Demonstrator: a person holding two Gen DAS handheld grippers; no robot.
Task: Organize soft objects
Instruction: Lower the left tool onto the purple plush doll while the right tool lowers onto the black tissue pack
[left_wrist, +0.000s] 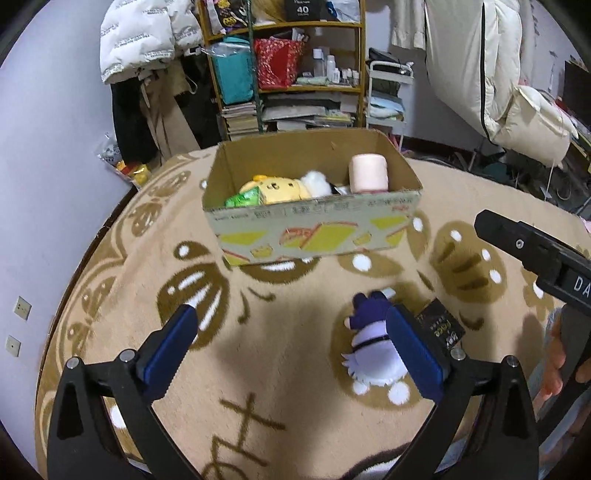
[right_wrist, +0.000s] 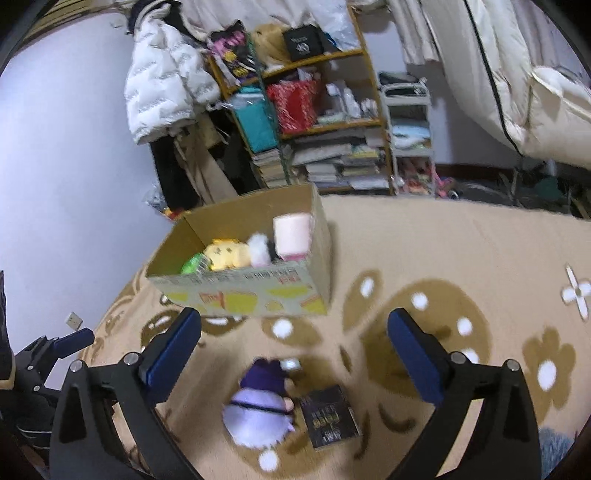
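Note:
An open cardboard box stands on the beige patterned rug. Inside it lie a yellow plush, a white fluffy toy, a pink cylinder cushion and a green packet. In front of the box, a purple and white plush doll lies on the rug. My left gripper is open, and its right finger overlaps the doll's edge. The right gripper hovers open over the doll, which lies low between its fingers, untouched.
A black packet lies right beside the doll. Behind the box are a crowded shelf of books and bags, hanging white jackets and a purple wall. The right tool's black frame crosses the left view.

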